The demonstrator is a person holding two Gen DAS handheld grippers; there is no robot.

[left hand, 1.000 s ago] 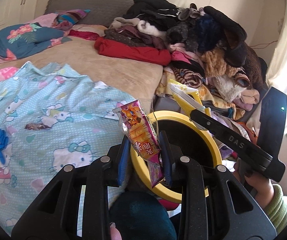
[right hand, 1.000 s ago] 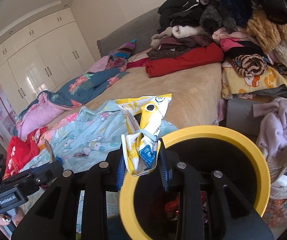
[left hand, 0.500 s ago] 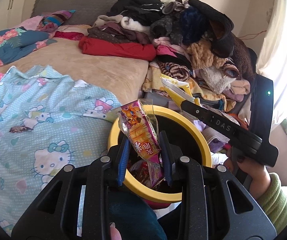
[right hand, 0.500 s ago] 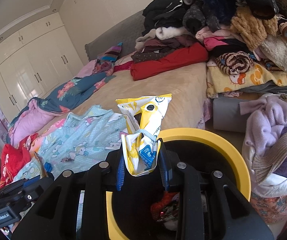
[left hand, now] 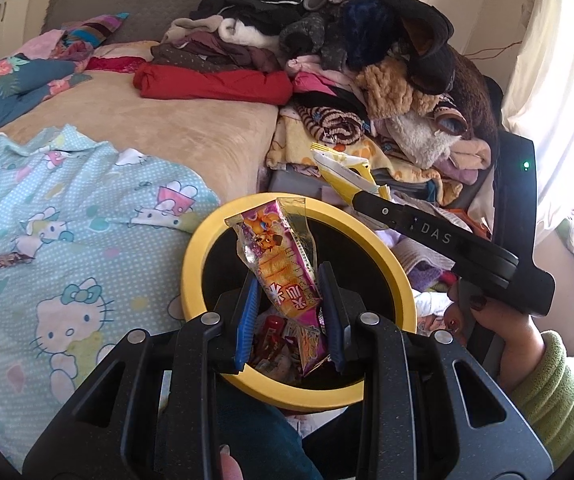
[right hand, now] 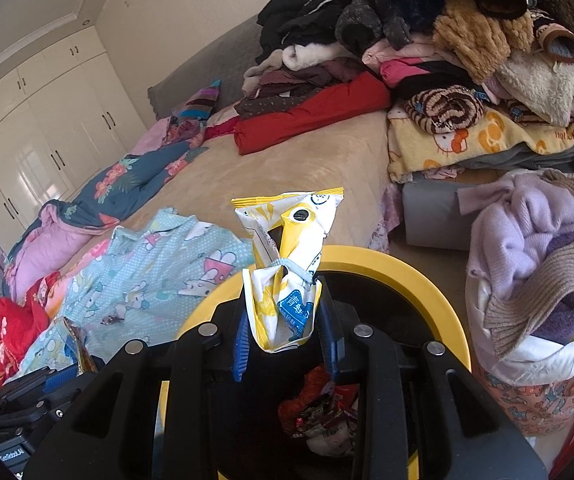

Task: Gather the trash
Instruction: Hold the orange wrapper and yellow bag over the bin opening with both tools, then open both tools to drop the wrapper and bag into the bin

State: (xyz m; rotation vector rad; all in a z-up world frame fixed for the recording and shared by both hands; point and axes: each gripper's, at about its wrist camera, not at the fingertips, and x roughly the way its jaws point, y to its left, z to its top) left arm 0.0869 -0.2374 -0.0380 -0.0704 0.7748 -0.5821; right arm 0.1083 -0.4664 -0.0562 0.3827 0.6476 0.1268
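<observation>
Both tools over the yellow-rimmed bin [left hand: 207, 248] beside the bed [left hand: 191, 136] now: my left tool [left hand: 289, 316] pinches the orange snack wrapper [left hand: 277, 256], my right tool [right hand: 283, 332] clamps the yellow-white wrapper [right hand: 291, 248]. This looks like the drop step, so next I'd spread the fingers and let both fall among the trash already inside
</observation>
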